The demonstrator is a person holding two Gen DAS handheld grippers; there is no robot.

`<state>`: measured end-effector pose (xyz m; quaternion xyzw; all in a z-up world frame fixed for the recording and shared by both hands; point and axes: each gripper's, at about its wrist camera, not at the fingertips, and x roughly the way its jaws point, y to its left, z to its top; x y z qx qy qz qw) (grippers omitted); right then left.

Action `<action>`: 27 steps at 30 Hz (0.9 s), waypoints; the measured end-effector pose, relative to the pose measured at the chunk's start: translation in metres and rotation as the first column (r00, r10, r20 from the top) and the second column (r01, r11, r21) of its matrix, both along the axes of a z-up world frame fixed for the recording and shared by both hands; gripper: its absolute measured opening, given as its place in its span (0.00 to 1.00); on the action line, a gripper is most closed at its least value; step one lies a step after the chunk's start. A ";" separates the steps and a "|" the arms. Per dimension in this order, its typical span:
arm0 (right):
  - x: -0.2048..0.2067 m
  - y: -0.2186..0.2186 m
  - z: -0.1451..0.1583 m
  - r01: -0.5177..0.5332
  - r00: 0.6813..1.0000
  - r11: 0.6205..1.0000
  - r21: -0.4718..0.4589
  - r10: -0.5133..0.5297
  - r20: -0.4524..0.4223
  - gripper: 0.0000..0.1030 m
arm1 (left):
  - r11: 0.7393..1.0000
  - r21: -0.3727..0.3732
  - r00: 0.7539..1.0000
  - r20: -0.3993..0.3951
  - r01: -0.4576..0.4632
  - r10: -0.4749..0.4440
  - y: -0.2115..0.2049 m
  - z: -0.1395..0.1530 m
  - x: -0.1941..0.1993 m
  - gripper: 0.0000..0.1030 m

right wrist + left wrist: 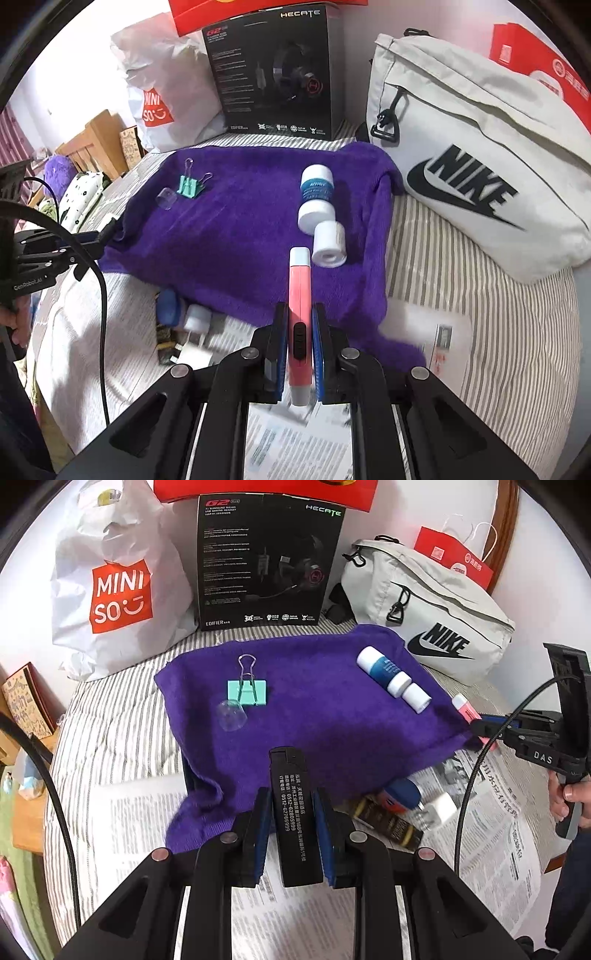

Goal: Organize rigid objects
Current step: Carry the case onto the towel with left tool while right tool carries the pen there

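We see left gripper point(290, 834) jaws clamping black lighter point(291, 812), right gripper point(300, 350) jaws clamping pink utility knife point(300, 295), both over purple towel point(332, 709) edge.

Left wrist view: low over the newspaper point(140, 812) at the near edge of the purple towel point(314, 701), facing across it toward the black box point(266, 561) behind. Right wrist view: low and close at the towel's near right corner point(240, 229), facing the same box point(273, 74). Shared by both: the towel, the box, the white bag point(436, 602) point(480, 147) right of the towel.
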<state>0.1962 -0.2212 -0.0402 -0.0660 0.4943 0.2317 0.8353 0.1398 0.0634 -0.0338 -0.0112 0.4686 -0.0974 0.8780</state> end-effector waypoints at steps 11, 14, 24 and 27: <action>0.040 0.032 -0.026 -0.080 0.996 0.995 -0.065 0.078 -0.035 0.12 | 1.000 -0.003 0.999 -0.041 -0.001 0.001 0.010 -0.017 0.037 0.22; 0.044 0.038 -0.038 -0.092 0.995 0.992 -0.084 0.088 -0.054 0.12 | 1.000 -0.007 0.999 -0.053 -0.004 0.004 0.014 -0.023 0.044 0.22; 0.054 0.040 -0.050 -0.104 0.994 0.988 -0.117 0.098 -0.052 0.12 | 1.000 0.000 0.996 -0.088 -0.009 0.009 0.023 -0.038 0.063 0.21; 0.057 0.039 -0.054 -0.103 0.994 0.987 -0.126 0.097 -0.051 0.12 | 1.000 0.003 0.995 -0.095 -0.008 0.008 0.024 -0.041 0.066 0.21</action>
